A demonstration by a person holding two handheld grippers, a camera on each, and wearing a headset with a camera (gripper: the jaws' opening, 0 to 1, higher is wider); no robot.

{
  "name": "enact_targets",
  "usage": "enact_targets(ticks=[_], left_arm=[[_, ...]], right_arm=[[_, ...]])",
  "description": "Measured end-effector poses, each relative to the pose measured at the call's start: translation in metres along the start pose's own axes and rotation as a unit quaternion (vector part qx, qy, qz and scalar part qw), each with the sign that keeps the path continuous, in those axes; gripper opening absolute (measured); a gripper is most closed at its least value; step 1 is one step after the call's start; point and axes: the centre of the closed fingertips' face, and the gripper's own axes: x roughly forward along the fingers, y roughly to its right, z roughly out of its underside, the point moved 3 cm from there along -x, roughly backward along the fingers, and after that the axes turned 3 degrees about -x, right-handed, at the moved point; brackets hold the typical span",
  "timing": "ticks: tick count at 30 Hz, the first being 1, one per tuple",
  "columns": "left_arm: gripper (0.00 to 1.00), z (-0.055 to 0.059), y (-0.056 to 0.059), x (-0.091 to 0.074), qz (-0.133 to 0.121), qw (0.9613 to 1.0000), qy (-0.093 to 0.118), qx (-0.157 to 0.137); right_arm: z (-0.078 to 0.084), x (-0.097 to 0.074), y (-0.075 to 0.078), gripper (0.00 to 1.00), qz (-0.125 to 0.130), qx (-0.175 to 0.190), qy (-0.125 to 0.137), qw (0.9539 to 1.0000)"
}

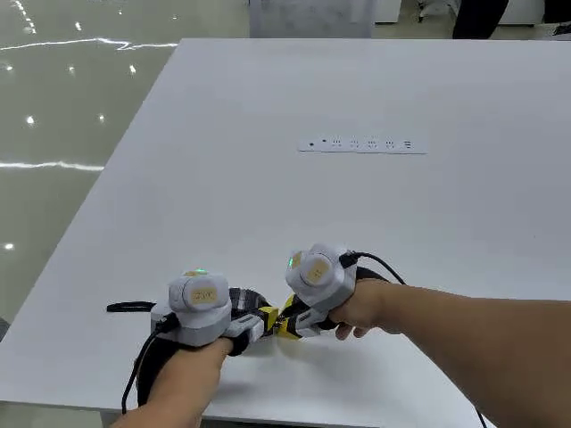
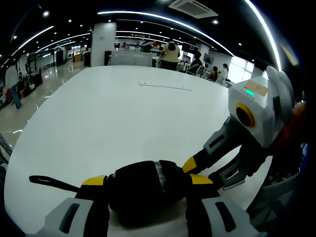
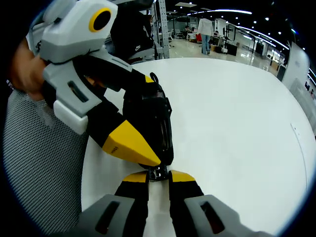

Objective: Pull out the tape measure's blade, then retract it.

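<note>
**Black tape measure (image 2: pixel 145 192) held at both ends: where the pull could slip**

White counter (image 1: pixel 268 178) carries the work near its front edge, close to the person. The tape measure sits there between the two tools. The left hand-held gripper (image 2: pixel 146 180) is closed around the rounded case, with one yellow tip against each flank. The right hand-held gripper (image 3: pixel 158 176) has its jaws drawn almost together on the small metal end hook (image 3: pixel 158 172) at the mouth of the case. Hardly any blade appears to be out, so I judge the pull is only about to begin.

The weakest point looks like the hook. It is a small, smooth piece caught by the very ends of the tips. A pull angled away from the slot could twist it free, and whatever blade is out would snap back into the case.

The case is the second risk. It is rounded and its shell looks smooth, so a hard or jerky tug from the right could roll it or drag it out of the left grip. That would spoil both the draw and the retraction.

Letting go of the hook with a long length extended would send the blade whipping home, so a guided return seems wiser.

The wrist strap (image 1: pixel 129 307) trails loose on the counter to the left and could snag if the case slides. The socket strip (image 1: pixel 361 144) lies well apart, further up the counter, and is out of the way.
</note>
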Motion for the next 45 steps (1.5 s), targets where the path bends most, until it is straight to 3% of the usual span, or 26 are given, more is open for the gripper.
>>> enact_targets(ticks=[11, 13, 25, 32, 34, 36, 37, 40, 42, 45], left_arm=[[0.59, 0.0, 0.0, 0.0, 0.0, 1.0, 0.0, 0.001], [0.59, 0.0, 0.0, 0.0, 0.0, 1.0, 0.0, 0.002], [0.6, 0.0, 0.0, 0.0, 0.0, 1.0, 0.004, 0.005], [0.62, 0.0, -0.001, 0.003, 0.008, 0.9999, 0.007, -0.012], [0.66, -0.002, 0.001, 0.005, 0.023, 0.9991, 0.02, -0.03], [0.73, 0.001, 0.003, 0.006, 0.023, 0.9994, 0.012, -0.023], [0.76, -0.001, 0.005, 0.006, 0.027, 0.9992, 0.019, -0.022], [0.87, -0.009, 0.008, 0.005, 0.027, 0.9986, 0.041, -0.018], [0.99, -0.013, 0.006, 0.005, 0.02, 0.9984, 0.052, -0.011], [1.0, -0.008, 0.012, 0.007, 0.042, 0.9983, 0.038, -0.016]], right_arm=[[0.0, 0.002, 0.001, 0.14, -0.004, 0.007, 0.001, 1.0], [0.0, 0.003, 0.0, 0.14, -0.001, -0.019, 0.003, 0.9998], [-0.001, 0.002, 0.0, 0.14, 0.004, -0.005, 0.01, 0.9999], [-0.002, 0.004, -0.001, 0.15, 0.012, -0.019, 0.004, 0.9997], [-0.002, 0.004, -0.002, 0.15, 0.019, -0.031, 0.005, 0.9993], [-0.002, 0.005, -0.001, 0.16, 0.022, -0.017, 0.004, 0.9996], [-0.002, 0.004, 0.0, 0.17, 0.023, -0.019, 0.006, 0.9995], [-0.001, 0.002, 0.004, 0.35, 0.027, -0.005, 0.009, 0.9996], [-0.001, -0.001, 0.006, 0.37, 0.031, -0.003, 0.012, 0.9994], [0.001, -0.006, 0.007, 0.43, 0.032, 0.011, 0.017, 0.9993]])
